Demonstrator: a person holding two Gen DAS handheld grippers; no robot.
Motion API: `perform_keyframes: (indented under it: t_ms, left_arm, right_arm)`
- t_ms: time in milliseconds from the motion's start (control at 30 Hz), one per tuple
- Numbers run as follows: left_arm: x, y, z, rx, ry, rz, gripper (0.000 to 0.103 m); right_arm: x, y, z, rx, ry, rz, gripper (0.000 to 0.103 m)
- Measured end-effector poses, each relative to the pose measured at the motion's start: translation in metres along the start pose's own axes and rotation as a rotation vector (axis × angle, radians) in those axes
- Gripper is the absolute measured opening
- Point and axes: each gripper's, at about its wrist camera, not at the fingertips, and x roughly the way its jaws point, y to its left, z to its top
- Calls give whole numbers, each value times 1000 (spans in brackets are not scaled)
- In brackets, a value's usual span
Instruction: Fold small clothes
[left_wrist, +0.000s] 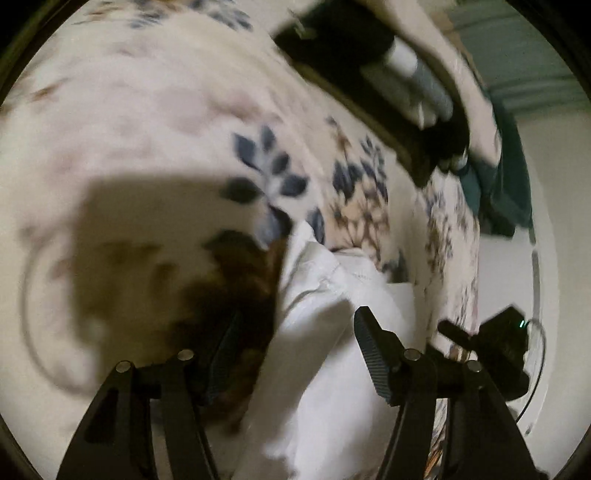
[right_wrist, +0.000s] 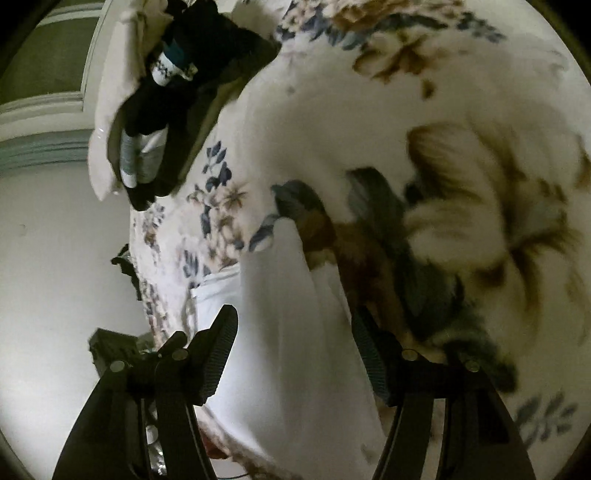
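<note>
A small white garment (left_wrist: 325, 317) lies on a floral bedspread (left_wrist: 147, 110). In the left wrist view it stretches from the middle down between my left gripper's (left_wrist: 295, 332) fingers, which stand wide open just above it. In the right wrist view the same white garment (right_wrist: 280, 332) runs between the open fingers of my right gripper (right_wrist: 295, 332). Neither gripper is closed on the cloth. Both views are blurred.
A pile of dark clothes and rolled grey-and-white socks (left_wrist: 406, 77) sits at the far edge of the bed; it also shows in the right wrist view (right_wrist: 155, 122). The other gripper (left_wrist: 506, 350) is at the right. The bed edge and pale floor (right_wrist: 55, 258) lie left.
</note>
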Motion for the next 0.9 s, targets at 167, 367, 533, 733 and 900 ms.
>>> perform_keyframes:
  t_ms: [167,367,533,733,900]
  left_arm:
    - [14,-34,13,142,-30,21,15]
    - [7,9,44,-5,-55,66,17]
    - [-41,47,25,-92,-89,80,33]
    - [-71,51,-89,-238,-28,-56,51]
    - [-39,57,-165,-522,42,-236,51]
  right_arm:
    - [-6,-2,5,29,-82,-61,7]
    - [-23,-13,6,80,-171,-150,3]
    - [-34,-30,5,152,-109,-86,7]
    - [-53,-36,-65,184,-28,-49,61]
    - [-38,-54,-141,300,58,-8,62]
